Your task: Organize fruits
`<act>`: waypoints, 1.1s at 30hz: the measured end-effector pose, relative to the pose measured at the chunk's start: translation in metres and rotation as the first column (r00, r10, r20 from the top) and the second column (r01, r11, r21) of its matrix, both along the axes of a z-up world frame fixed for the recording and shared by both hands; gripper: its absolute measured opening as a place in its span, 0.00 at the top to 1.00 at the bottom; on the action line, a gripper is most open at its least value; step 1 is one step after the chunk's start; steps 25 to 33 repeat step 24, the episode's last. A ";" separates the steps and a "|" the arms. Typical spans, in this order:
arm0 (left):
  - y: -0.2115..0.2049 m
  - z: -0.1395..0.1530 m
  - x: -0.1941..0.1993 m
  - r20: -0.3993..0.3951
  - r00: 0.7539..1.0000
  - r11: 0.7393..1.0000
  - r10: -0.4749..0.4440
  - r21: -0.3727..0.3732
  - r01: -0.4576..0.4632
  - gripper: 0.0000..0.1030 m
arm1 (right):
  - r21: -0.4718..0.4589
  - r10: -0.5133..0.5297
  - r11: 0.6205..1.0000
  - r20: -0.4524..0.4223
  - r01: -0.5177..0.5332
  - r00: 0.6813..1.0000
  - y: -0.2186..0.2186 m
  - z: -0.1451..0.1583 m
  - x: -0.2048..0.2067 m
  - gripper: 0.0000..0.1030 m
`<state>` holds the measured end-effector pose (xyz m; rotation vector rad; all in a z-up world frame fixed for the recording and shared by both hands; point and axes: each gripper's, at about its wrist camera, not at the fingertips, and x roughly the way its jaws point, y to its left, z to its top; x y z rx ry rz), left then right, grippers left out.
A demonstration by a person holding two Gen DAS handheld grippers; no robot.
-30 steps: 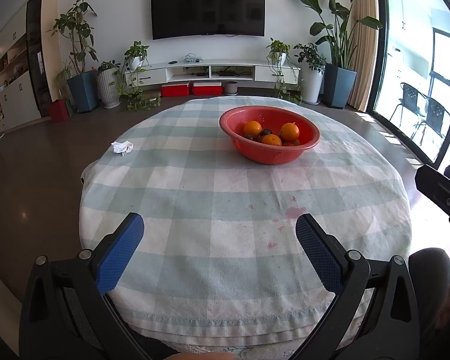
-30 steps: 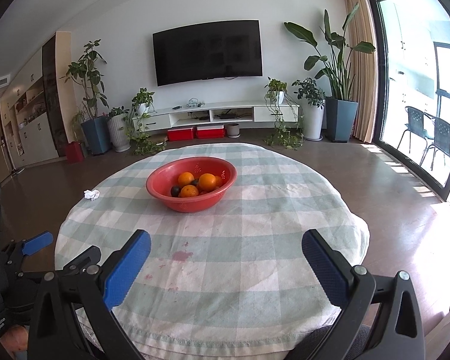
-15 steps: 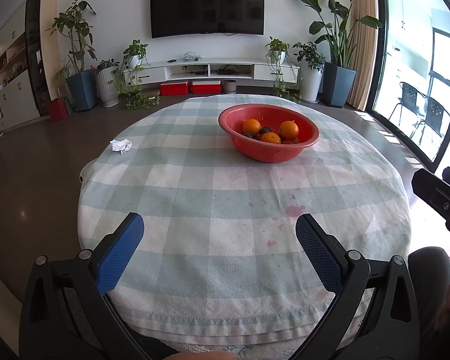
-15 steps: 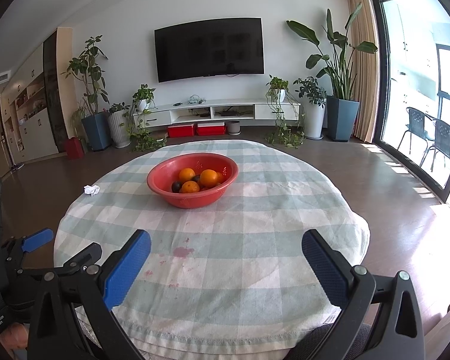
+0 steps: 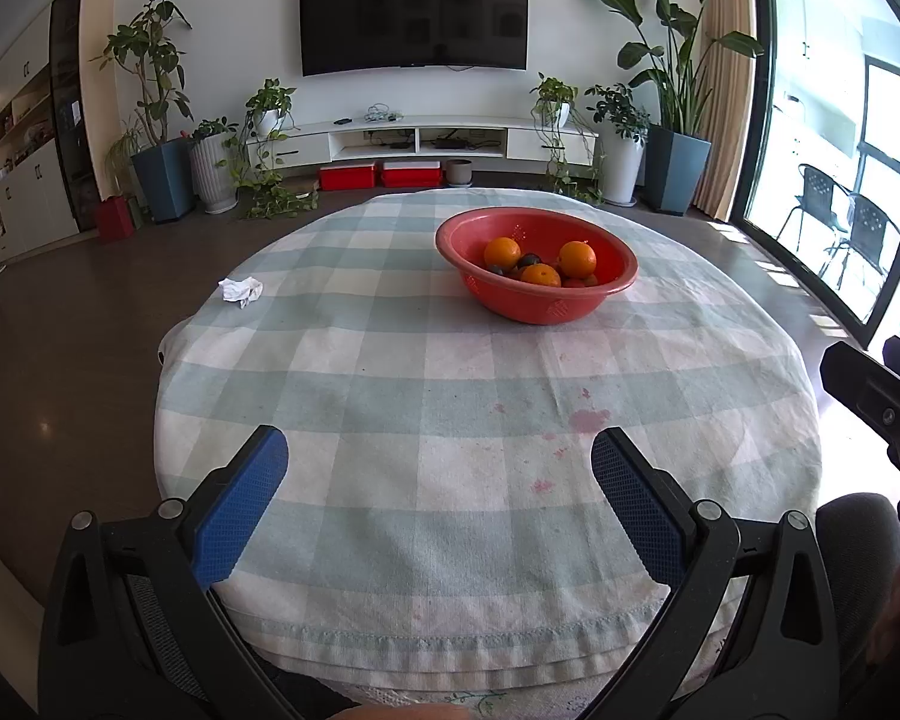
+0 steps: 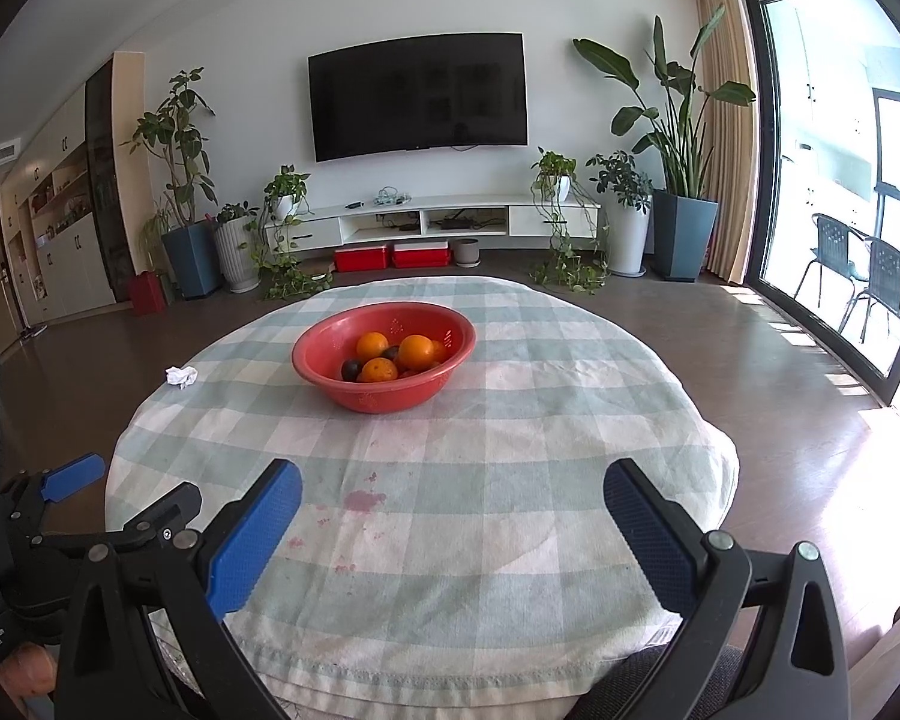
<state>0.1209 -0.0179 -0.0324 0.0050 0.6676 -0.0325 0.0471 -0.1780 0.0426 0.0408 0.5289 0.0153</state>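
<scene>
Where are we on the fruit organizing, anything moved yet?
Nothing looks done yet: the oranges and dark fruits all sit in the red bowl on the checked tablecloth. Nothing is in hand: the left tongs and right tongs are open and empty at the near edge. Every pick is left. A crumpled tissue lies apart from the bowl.

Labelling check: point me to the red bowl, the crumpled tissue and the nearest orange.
red bowl [image 5: 546, 309], left wrist view, on its front outer wall.
crumpled tissue [image 5: 241, 290], left wrist view, on its middle.
nearest orange [image 6: 378, 370], right wrist view, on its top face.
</scene>
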 end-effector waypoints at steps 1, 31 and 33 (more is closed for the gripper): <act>0.000 0.000 0.000 0.000 1.000 1.000 0.000 0.000 0.000 0.00 | 0.000 0.000 1.000 -0.001 0.000 1.000 0.000 0.000 0.000 0.00; 0.002 0.000 0.009 0.004 1.000 0.999 0.001 -0.034 -0.001 0.00 | 0.004 0.001 1.000 -0.024 -0.001 1.000 -0.003 -0.004 -0.007 0.00; 0.002 0.000 0.009 0.004 1.000 0.999 0.001 -0.034 -0.001 0.00 | 0.004 0.001 1.000 -0.024 -0.001 1.000 -0.003 -0.004 -0.007 0.00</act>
